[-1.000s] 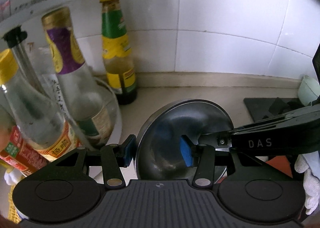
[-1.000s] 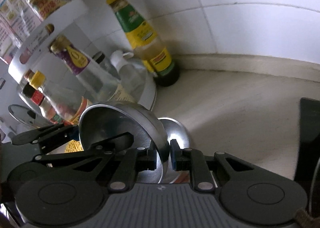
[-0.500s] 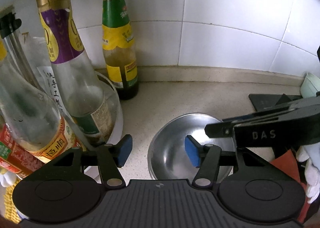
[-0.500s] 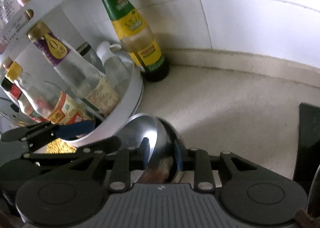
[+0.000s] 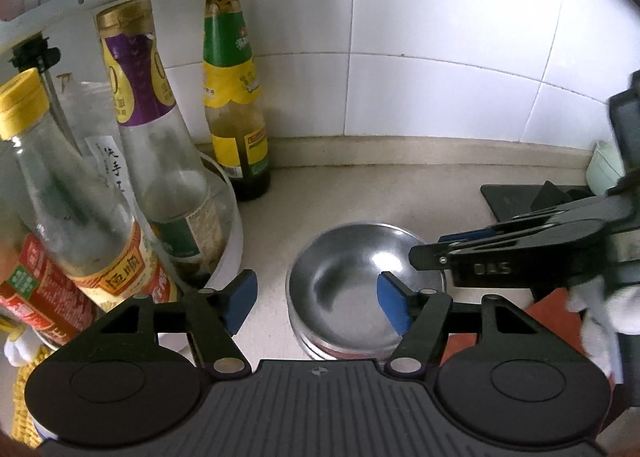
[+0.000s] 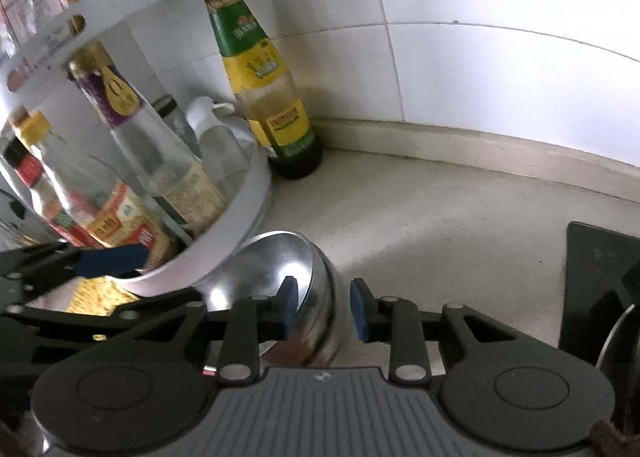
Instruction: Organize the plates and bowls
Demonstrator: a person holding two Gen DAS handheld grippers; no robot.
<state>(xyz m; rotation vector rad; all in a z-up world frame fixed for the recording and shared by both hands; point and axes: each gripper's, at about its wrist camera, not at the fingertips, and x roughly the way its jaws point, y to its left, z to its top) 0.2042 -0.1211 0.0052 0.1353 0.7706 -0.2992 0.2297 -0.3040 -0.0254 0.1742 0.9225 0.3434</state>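
Steel bowl (image 5: 360, 281) is sitting nested on the stack below it, on the surface (image 5: 360, 197) just beside the white bottle rack (image 6: 240, 213).

Left tool (image 5: 316, 303) is open and has just been widening; its blue pads are straddling the bowl's left rim without pressing on it. Right tool (image 6: 323, 309) is standing slightly open over the right rim, rim wall between the pads with a visible gap on the outer side, so it's not clamping. It opened earlier and is now holding that width.

Judgement: this is the release after nesting. To do it well:
- be lifting both tools straight up and back, so no pad is dragging the rim and tipping the bowl
- be keeping the left one away from the rack and its glass bottles (image 5: 168, 161)
- be checking the bowl is seating level, not riding up on one side
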